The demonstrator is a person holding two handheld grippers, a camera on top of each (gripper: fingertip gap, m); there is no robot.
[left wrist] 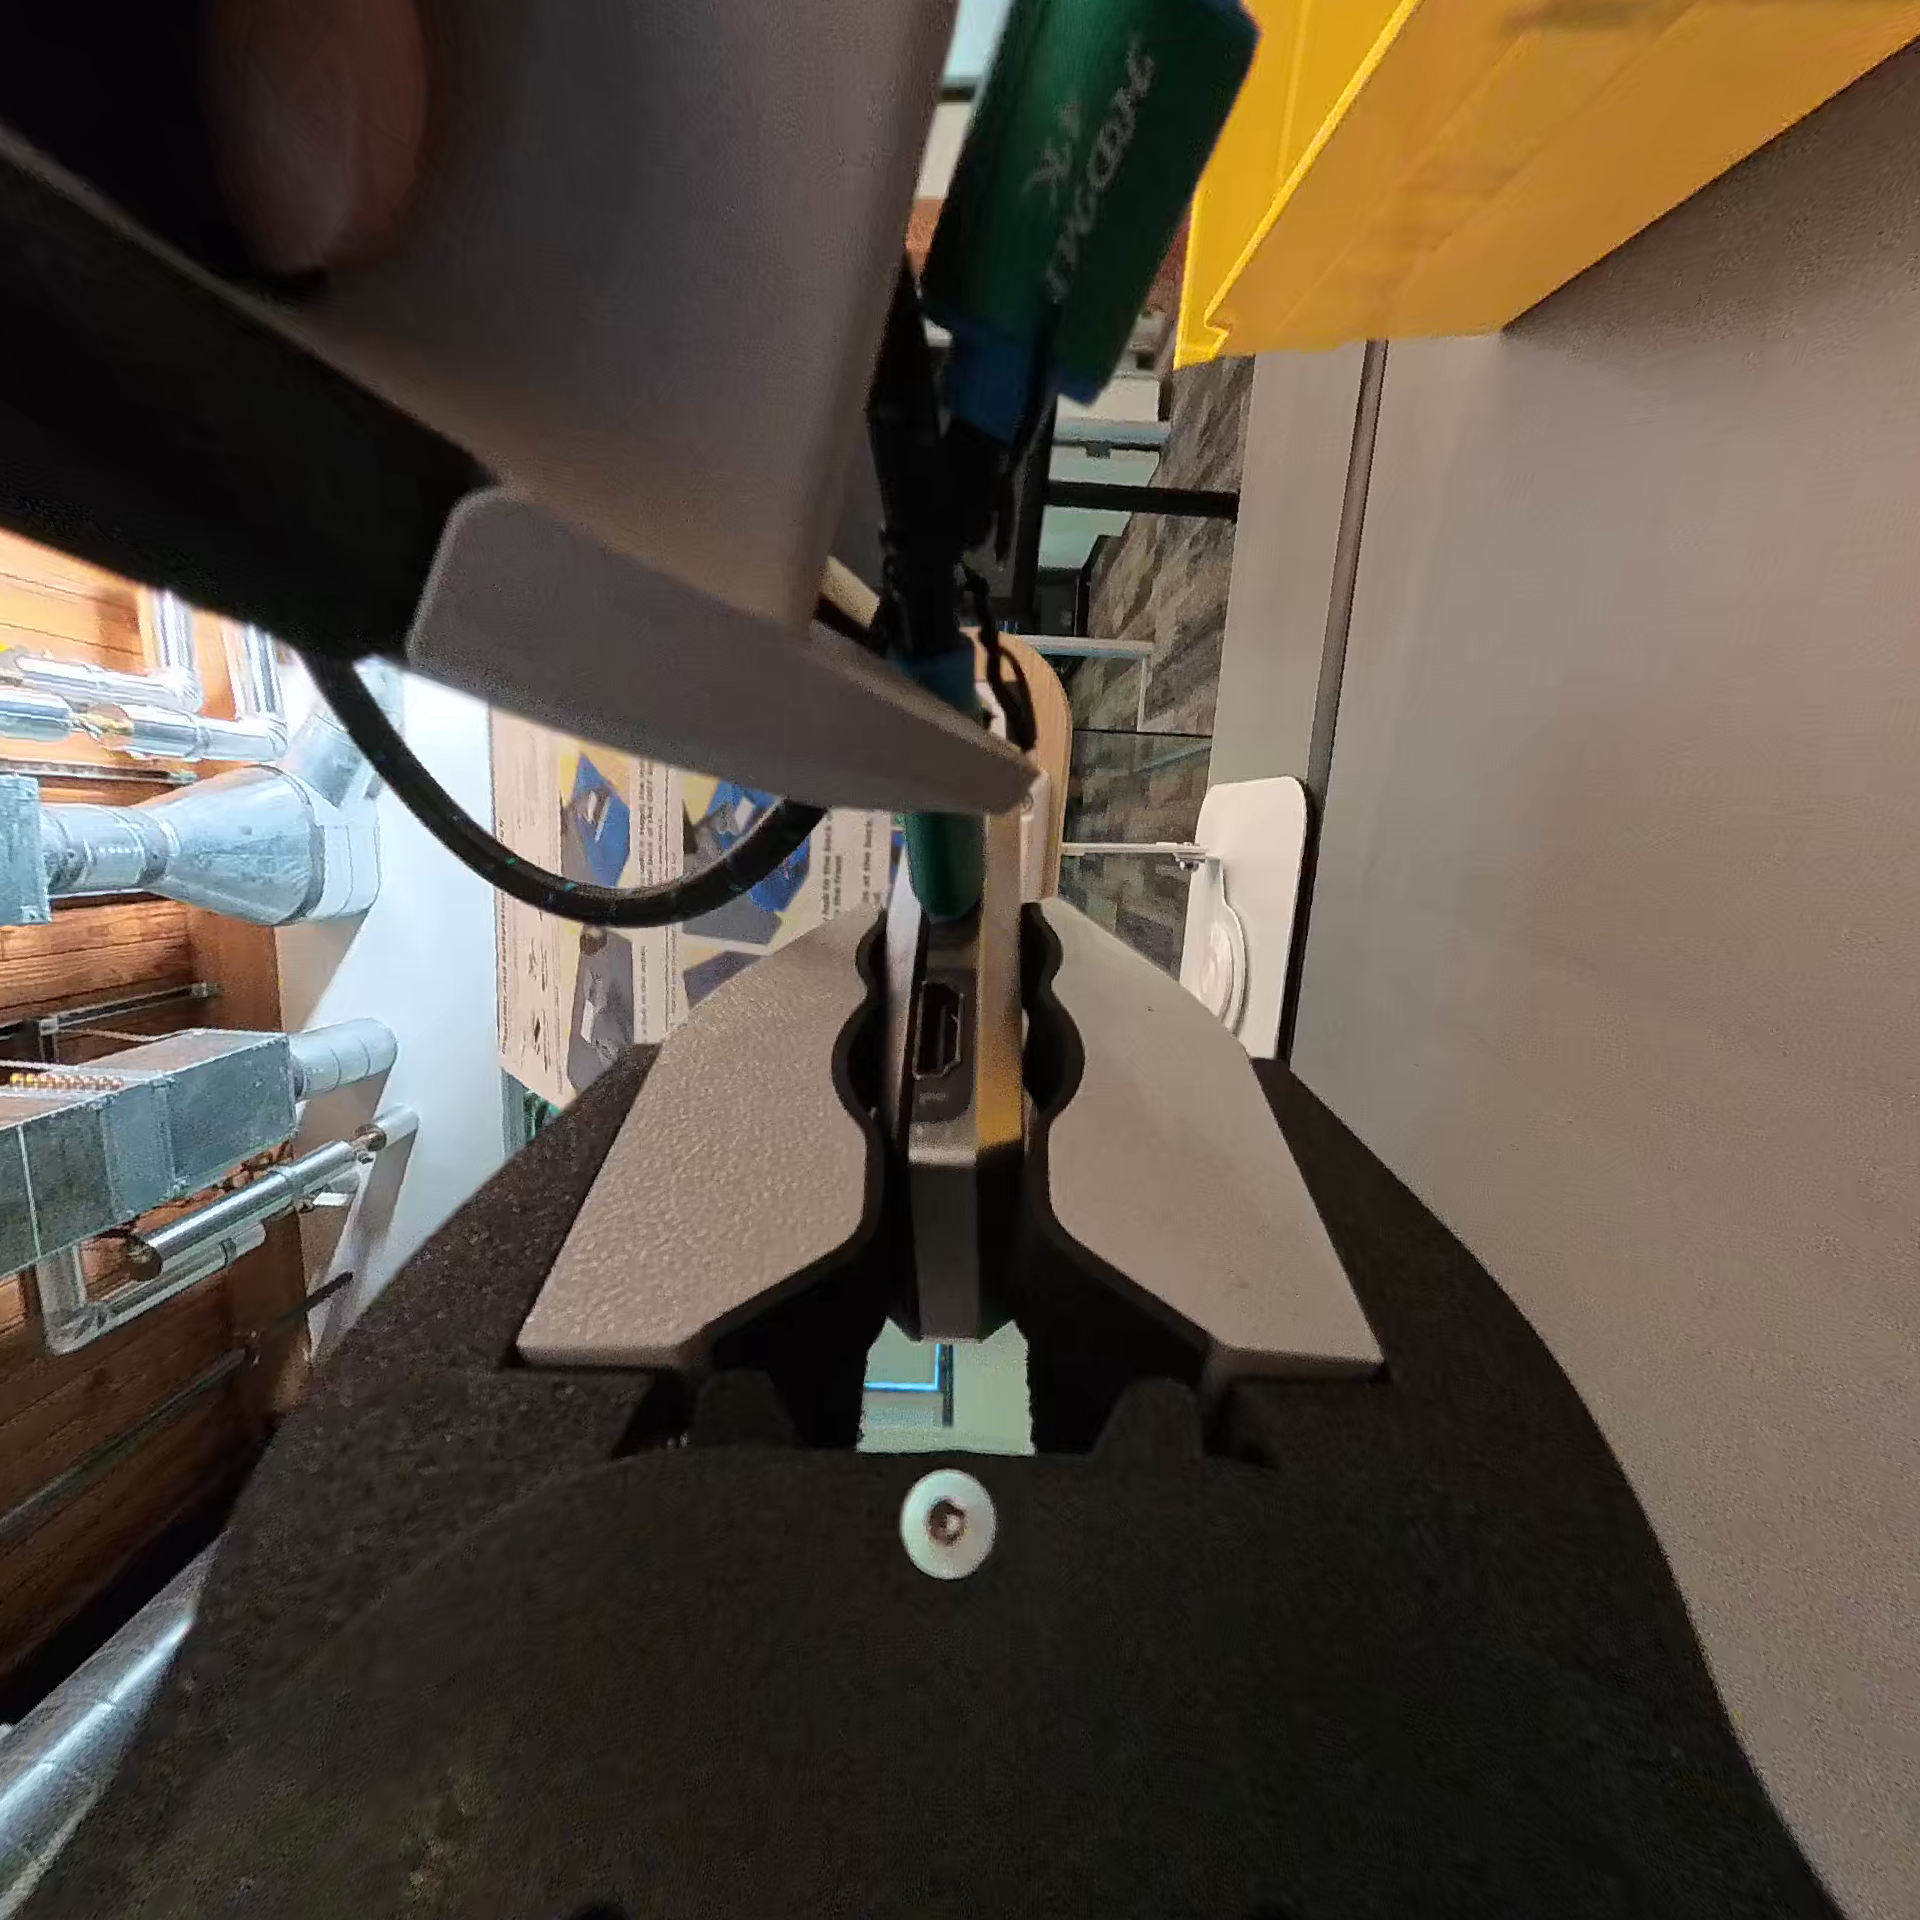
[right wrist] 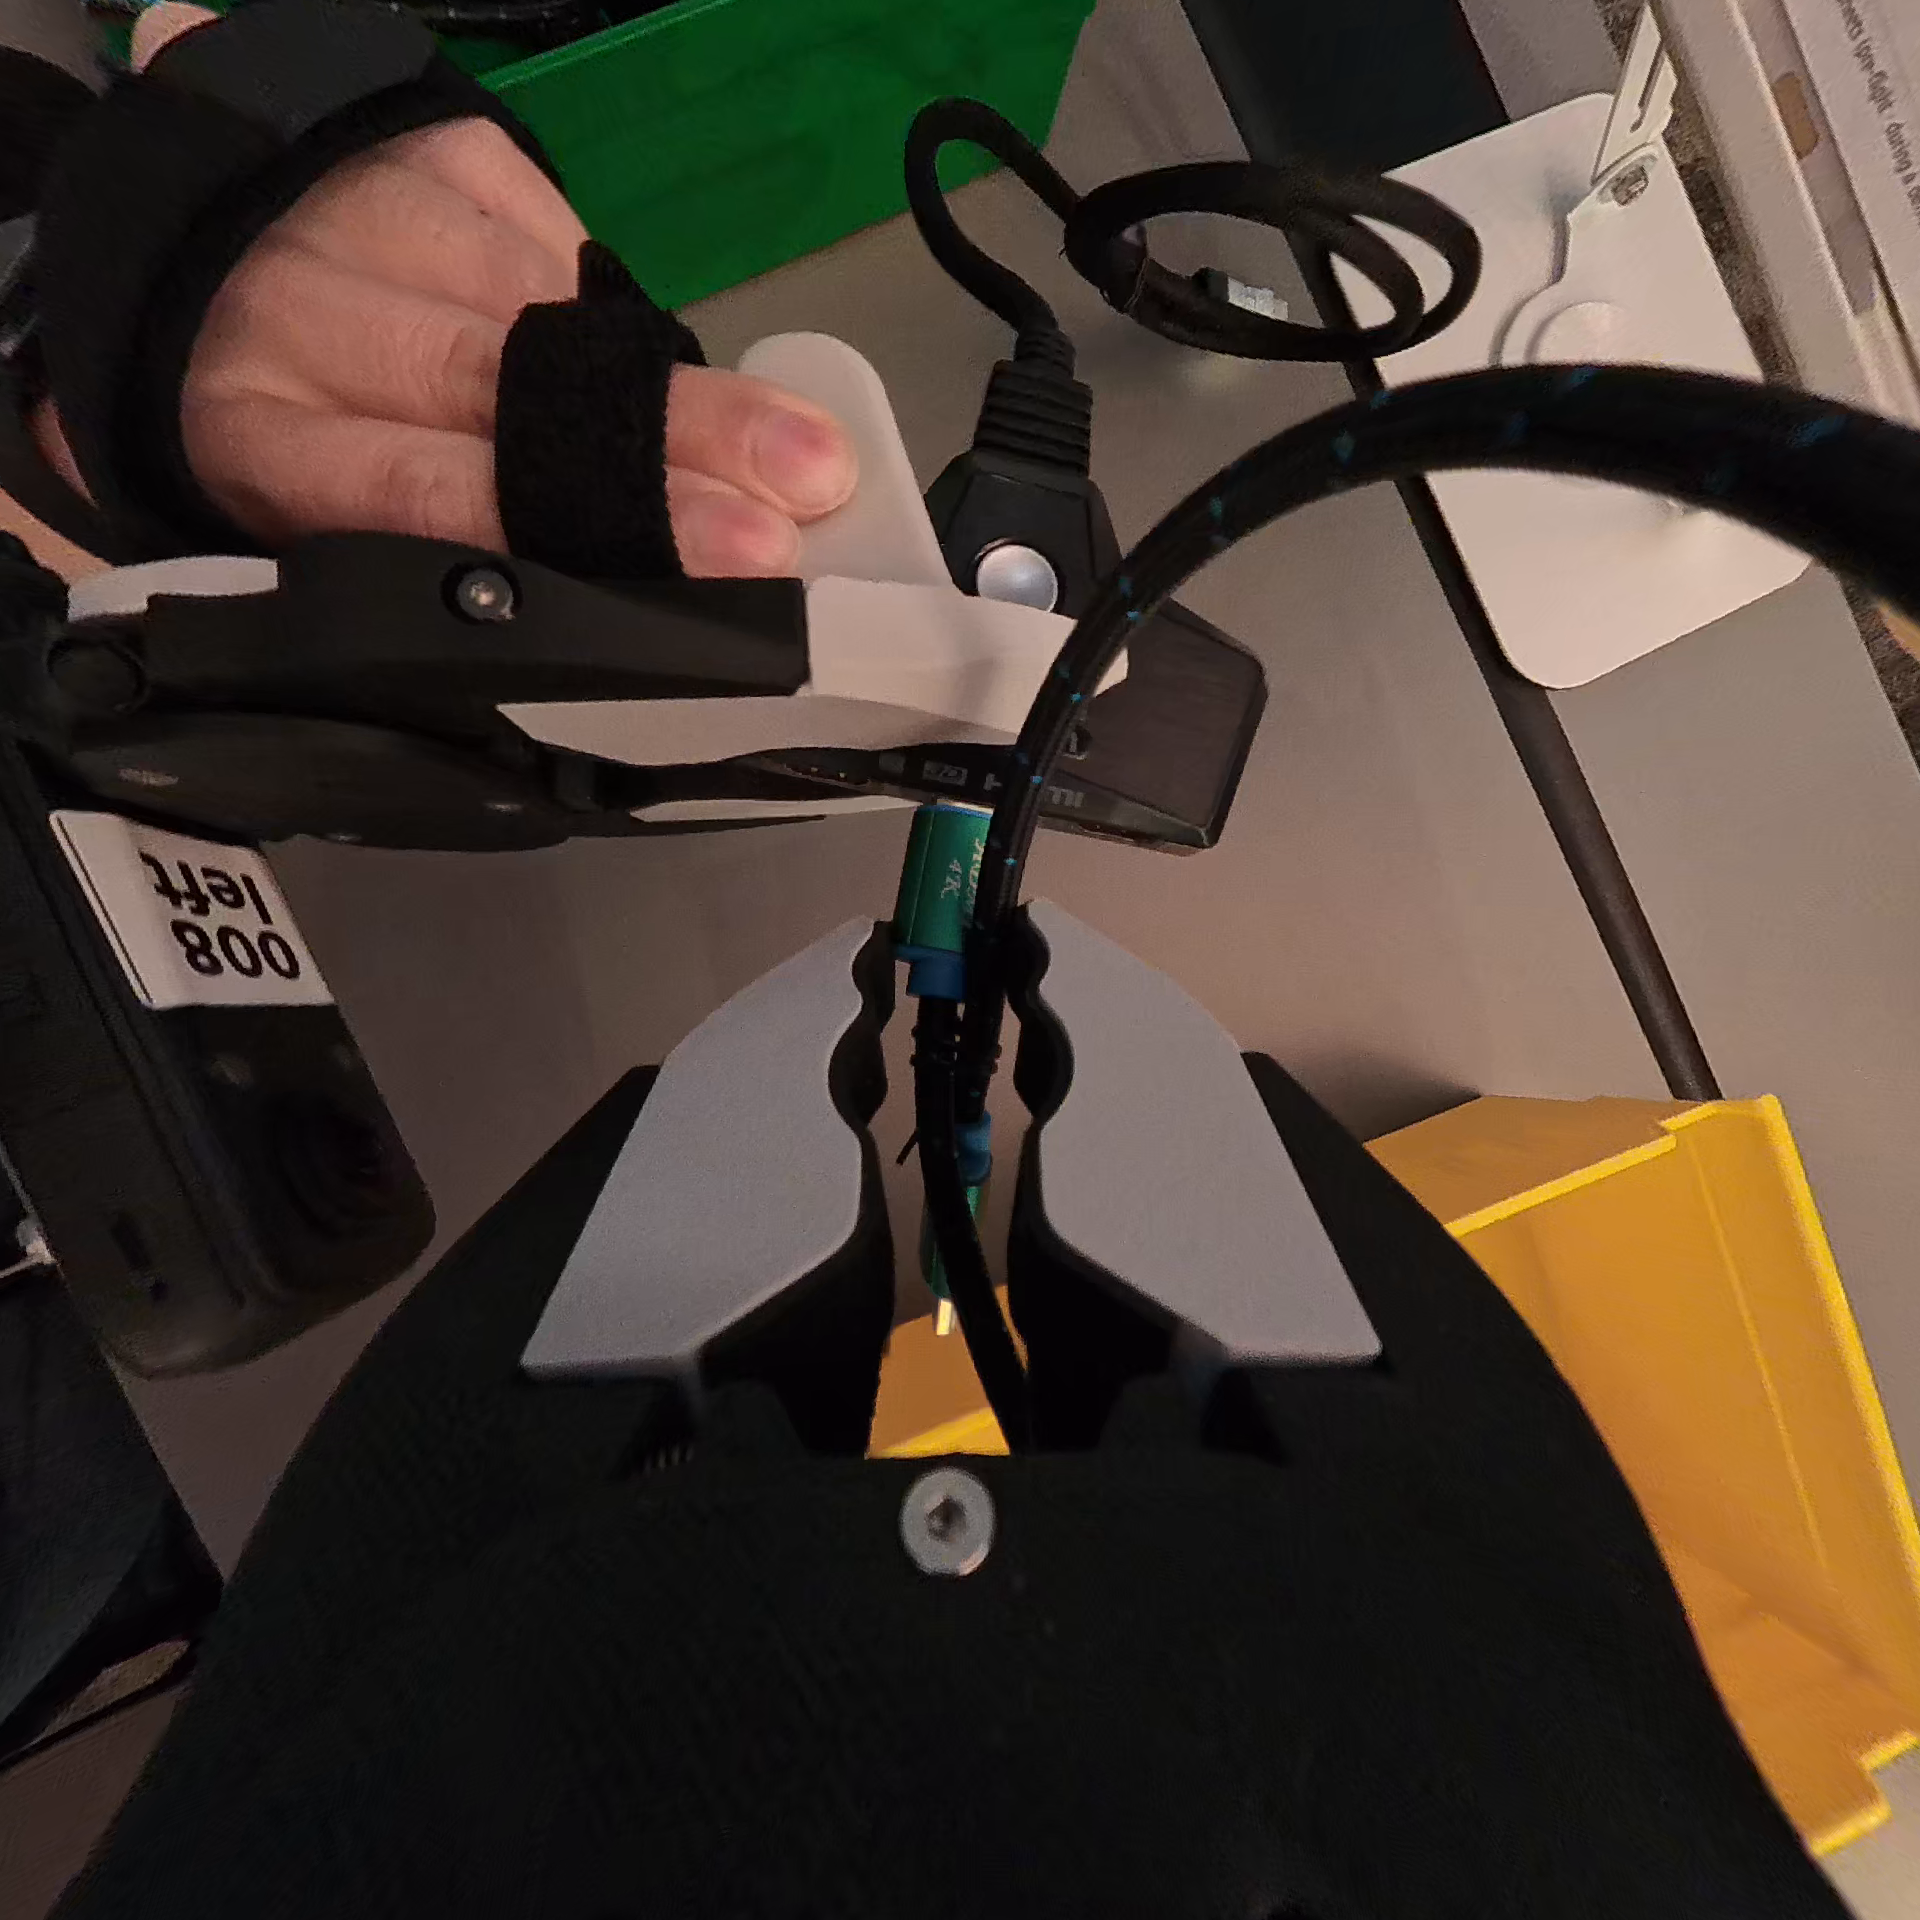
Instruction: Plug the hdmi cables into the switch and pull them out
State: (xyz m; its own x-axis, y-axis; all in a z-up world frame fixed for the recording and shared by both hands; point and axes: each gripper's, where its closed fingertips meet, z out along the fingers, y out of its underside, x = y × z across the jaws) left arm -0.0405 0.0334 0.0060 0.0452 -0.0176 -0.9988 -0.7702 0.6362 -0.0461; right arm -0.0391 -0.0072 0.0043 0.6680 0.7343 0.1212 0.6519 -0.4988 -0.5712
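Note:
The black HDMI switch (left wrist: 951,1195) sits edge-on between the fingers of my left gripper (left wrist: 956,925), which is shut on it. One empty port (left wrist: 938,1029) faces me. A green HDMI plug (left wrist: 940,873) sits in the port beyond it. In the right wrist view the switch (right wrist: 1174,717) is held off the table by my left gripper (right wrist: 1018,738). My right gripper (right wrist: 951,920) is shut on the black braided cable (right wrist: 951,1049) just behind the green plug (right wrist: 940,883). The cable's other green plug (right wrist: 961,1195) hangs between the fingers.
A yellow bin (right wrist: 1621,1351) stands under my right gripper and a green bin (right wrist: 769,135) at the far side. The switch's own black lead (right wrist: 1247,260) lies coiled on the grey table (right wrist: 1351,935). A white stand base (right wrist: 1590,499) is at the right. A person's strapped hand (right wrist: 364,343) holds the left gripper. Some 4 cm of space lies between my two pairs of fingers.

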